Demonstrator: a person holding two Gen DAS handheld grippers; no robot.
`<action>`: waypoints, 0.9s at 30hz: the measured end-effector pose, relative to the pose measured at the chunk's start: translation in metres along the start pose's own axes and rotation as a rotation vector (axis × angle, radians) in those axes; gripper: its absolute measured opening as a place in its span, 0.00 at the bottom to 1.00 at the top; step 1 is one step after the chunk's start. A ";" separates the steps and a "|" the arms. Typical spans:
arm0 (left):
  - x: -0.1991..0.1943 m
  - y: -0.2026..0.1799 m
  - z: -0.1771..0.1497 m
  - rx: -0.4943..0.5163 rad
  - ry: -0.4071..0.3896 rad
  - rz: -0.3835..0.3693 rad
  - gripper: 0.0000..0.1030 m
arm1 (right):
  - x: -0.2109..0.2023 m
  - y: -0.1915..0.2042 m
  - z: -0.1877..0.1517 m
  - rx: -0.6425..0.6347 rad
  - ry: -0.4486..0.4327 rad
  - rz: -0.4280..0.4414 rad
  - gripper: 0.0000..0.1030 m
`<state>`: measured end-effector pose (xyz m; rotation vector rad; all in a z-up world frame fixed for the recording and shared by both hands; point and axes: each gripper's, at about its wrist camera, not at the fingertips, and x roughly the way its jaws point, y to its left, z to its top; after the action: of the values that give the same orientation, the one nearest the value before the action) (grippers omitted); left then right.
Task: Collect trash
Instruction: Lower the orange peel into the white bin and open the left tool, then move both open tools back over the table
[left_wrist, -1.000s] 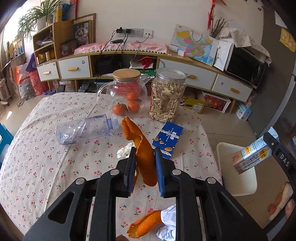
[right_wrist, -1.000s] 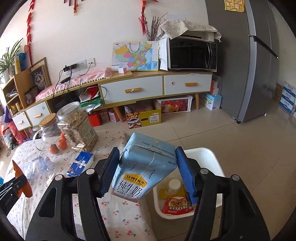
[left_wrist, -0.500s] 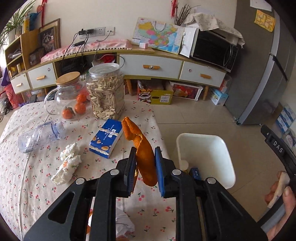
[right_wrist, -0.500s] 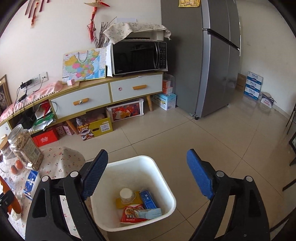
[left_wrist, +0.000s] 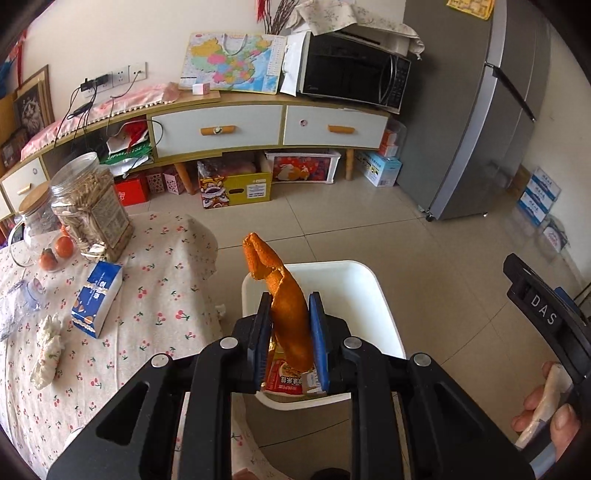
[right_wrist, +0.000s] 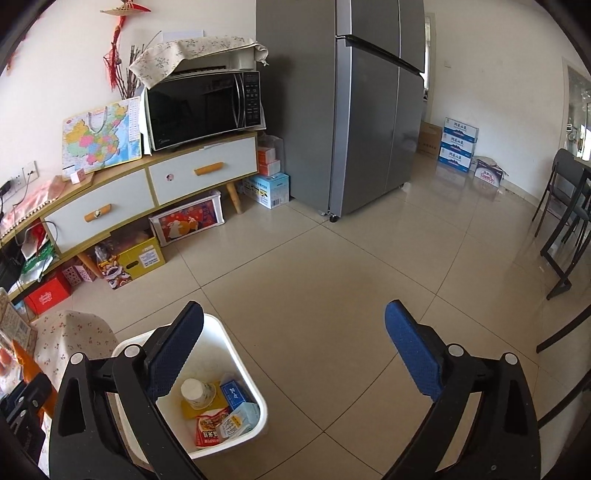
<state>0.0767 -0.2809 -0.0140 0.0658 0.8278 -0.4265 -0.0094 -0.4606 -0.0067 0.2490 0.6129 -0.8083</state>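
Carton (right_wrist: 242, 419) now down among wrappers in white bin (right_wrist: 243, 363); right gripper (right_wrist: 293, 345) just spread wide, nothing between its pads; left gripper (left_wrist: 289, 332) clenched on orange peel (left_wrist: 284, 295), carried from over table (left_wrist: 162, 266) to above the bin; probably next in; tissue (left_wrist: 46, 347) left on cloth

At the centre of the left wrist view an orange peel (left_wrist: 290, 317) stands between blue-padded black fingers (left_wrist: 317, 332). Behind it the bin (left_wrist: 373, 295) is white. At left, the bench (left_wrist: 159, 280) wears cream cloth printed with red cherries, bearing a blue-and-white box (left_wrist: 96, 299). At upper right, the refrigerator (right_wrist: 369, 110) is grey.
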 end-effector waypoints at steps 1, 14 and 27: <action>0.003 -0.007 0.003 0.007 -0.001 -0.006 0.20 | 0.001 -0.004 0.000 0.006 0.001 -0.014 0.92; 0.015 -0.041 0.015 0.023 0.008 0.004 0.75 | -0.008 -0.026 -0.002 0.066 -0.034 -0.067 0.93; -0.016 0.011 0.007 -0.007 -0.055 0.118 0.83 | -0.037 0.028 -0.012 -0.051 -0.102 -0.005 0.93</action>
<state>0.0766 -0.2671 0.0012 0.0954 0.7673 -0.3133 -0.0131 -0.4146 0.0050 0.1593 0.5376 -0.8041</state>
